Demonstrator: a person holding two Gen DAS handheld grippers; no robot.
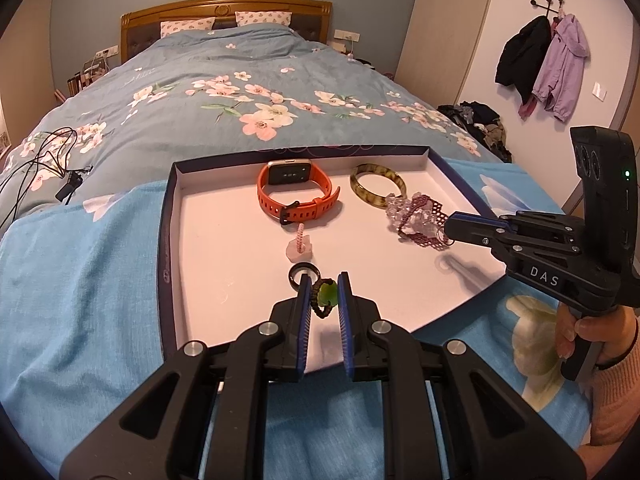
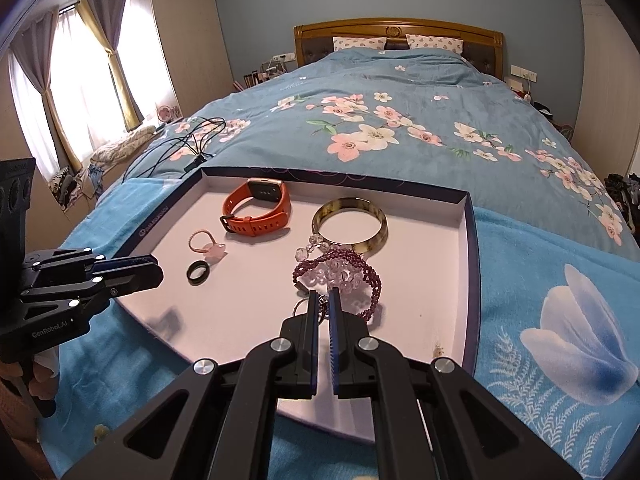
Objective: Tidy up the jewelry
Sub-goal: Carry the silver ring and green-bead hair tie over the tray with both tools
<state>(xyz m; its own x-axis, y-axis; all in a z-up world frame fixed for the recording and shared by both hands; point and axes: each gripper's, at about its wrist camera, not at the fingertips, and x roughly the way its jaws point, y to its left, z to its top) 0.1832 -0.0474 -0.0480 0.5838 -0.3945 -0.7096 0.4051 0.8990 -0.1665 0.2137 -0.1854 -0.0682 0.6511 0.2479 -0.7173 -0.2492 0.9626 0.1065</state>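
I see a bed (image 1: 240,92) under a blue quilt with pink blossoms. Two patterned pillows (image 1: 188,27) lie against its wooden headboard (image 2: 400,28). A tangle of black cable (image 1: 44,160) rests on the quilt toward the window side. Across the near end lies a lighter blue blanket (image 2: 560,280) printed with large pale flowers. On that blanket sits a shallow tray (image 1: 172,208), dark-walled and white inside; its far wall lies along the line where blanket meets quilt. In the tray I make out a watch, a bangle, beads and rings.
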